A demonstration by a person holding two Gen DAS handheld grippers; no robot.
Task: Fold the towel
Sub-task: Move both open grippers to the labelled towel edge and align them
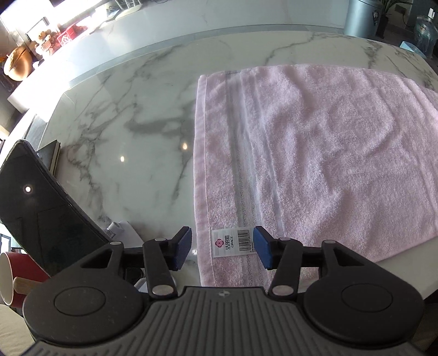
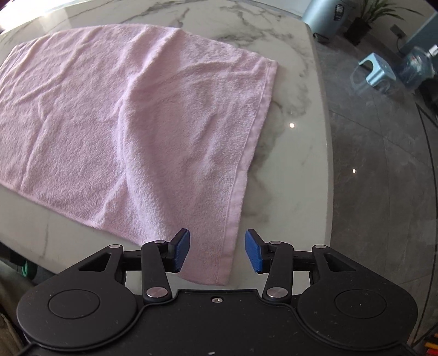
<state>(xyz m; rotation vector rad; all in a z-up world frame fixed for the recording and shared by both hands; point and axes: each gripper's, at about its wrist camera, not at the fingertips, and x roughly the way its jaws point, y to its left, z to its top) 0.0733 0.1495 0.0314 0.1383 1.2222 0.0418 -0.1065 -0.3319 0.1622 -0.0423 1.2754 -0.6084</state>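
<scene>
A pink towel point(image 1: 314, 153) lies spread flat on the marble table point(image 1: 123, 131), a little wrinkled. My left gripper point(image 1: 222, 249) is open over the towel's near left corner, where a white label point(image 1: 230, 243) with a barcode shows between the blue pads. In the right wrist view the towel point(image 2: 137, 115) shows its right hemmed edge. My right gripper point(image 2: 217, 252) is open over the towel's near right corner, which hangs at the table's front edge.
A dark tablet-like screen point(image 1: 41, 213) and a red mug point(image 1: 11, 279) stand at the near left. A counter with items point(image 1: 54, 41) lies beyond the table. The table's right edge point(image 2: 325, 153) drops to a dark floor with a blue stool point(image 2: 375, 71) and a bin point(image 2: 325, 16).
</scene>
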